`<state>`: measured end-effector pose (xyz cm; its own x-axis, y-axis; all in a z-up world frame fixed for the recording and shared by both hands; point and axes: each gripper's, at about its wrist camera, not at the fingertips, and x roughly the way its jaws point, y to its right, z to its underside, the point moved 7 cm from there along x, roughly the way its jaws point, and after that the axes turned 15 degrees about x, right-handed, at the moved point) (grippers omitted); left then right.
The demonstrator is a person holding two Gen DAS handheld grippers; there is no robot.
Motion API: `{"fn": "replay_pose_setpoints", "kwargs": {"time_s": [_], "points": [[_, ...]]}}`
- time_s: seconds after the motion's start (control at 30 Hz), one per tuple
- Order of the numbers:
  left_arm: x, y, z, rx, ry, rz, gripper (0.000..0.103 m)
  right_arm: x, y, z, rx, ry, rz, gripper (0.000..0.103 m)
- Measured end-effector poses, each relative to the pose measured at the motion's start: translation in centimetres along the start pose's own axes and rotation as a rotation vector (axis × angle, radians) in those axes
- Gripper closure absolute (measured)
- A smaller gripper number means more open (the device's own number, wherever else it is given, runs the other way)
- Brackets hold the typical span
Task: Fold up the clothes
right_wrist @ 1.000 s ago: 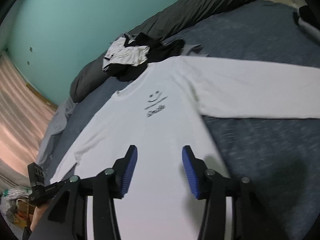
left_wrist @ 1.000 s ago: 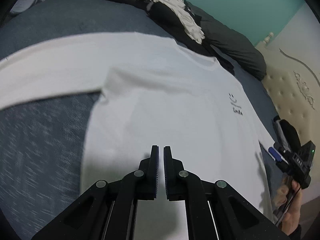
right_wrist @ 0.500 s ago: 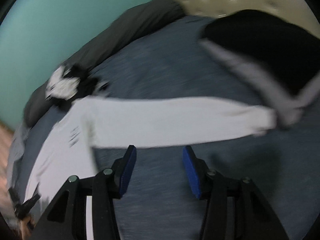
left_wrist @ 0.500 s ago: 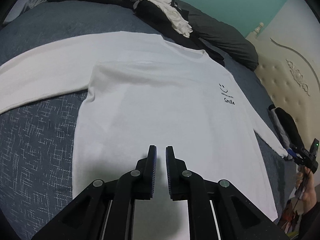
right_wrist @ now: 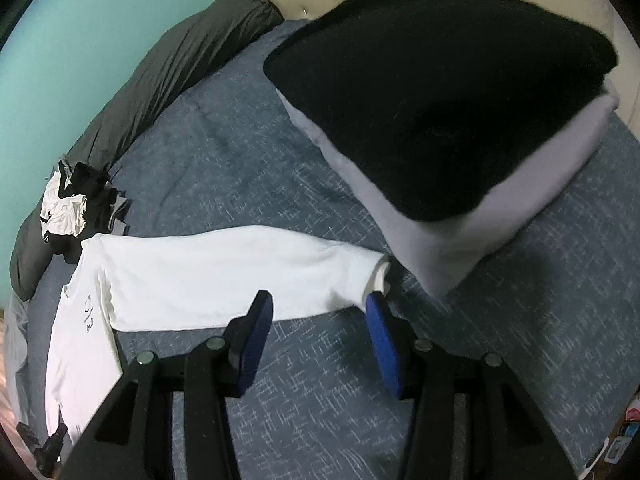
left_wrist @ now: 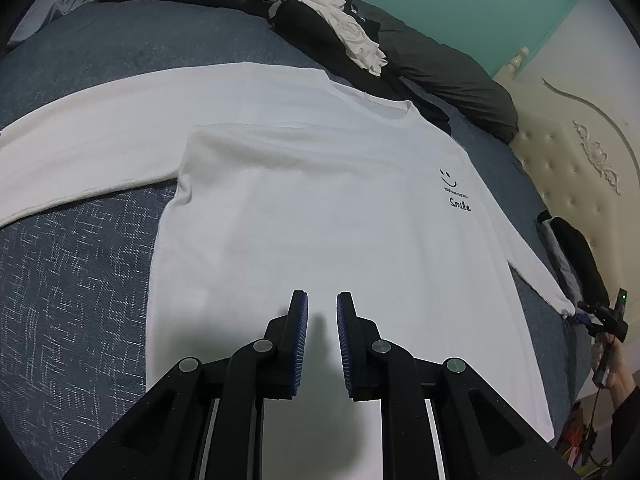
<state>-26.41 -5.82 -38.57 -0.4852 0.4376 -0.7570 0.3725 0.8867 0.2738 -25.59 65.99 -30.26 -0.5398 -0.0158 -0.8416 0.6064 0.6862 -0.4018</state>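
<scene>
A white long-sleeved shirt (left_wrist: 312, 208) with a small smiley print lies flat, face up, on the blue bed, both sleeves spread out. My left gripper (left_wrist: 322, 304) hovers over the shirt's lower hem area, its jaws slightly apart and empty. In the right wrist view the shirt's sleeve (right_wrist: 240, 276) stretches across, its cuff (right_wrist: 378, 276) touching the folded stack. My right gripper (right_wrist: 320, 304) is open and empty just in front of the sleeve near the cuff. It also shows small in the left wrist view (left_wrist: 600, 316).
A stack of folded clothes, black on light grey (right_wrist: 440, 120), sits by the cream headboard (left_wrist: 580, 168). A pile of black and white clothes (left_wrist: 320, 12) lies on a dark rolled duvet (right_wrist: 180, 64) along the teal wall. Blue bedspread (left_wrist: 72, 272) surrounds the shirt.
My right gripper swung right from over the shirt's body to the sleeve cuff by the folded stack. My left gripper pulled back slightly and its jaws opened a little.
</scene>
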Motion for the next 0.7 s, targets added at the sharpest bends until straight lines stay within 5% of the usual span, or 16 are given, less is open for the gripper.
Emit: {"fn": "replay_pose_setpoints", "kwargs": {"time_s": [0.23,0.5,0.7], "points": [[0.3,-0.1,0.1,-0.004,-0.008,0.009,0.086,1.6,0.7,-0.4,-0.024,0.032,0.1,0.054],[0.4,-0.1,0.1,-0.002,-0.01,0.011,0.086,1.2,0.8,-0.2,-0.087,0.05,0.073,0.094],[0.5,0.1,0.1,-0.005,-0.012,0.017,0.086,-0.7,-0.1,3.0,-0.157,0.003,-0.006,0.098]]}}
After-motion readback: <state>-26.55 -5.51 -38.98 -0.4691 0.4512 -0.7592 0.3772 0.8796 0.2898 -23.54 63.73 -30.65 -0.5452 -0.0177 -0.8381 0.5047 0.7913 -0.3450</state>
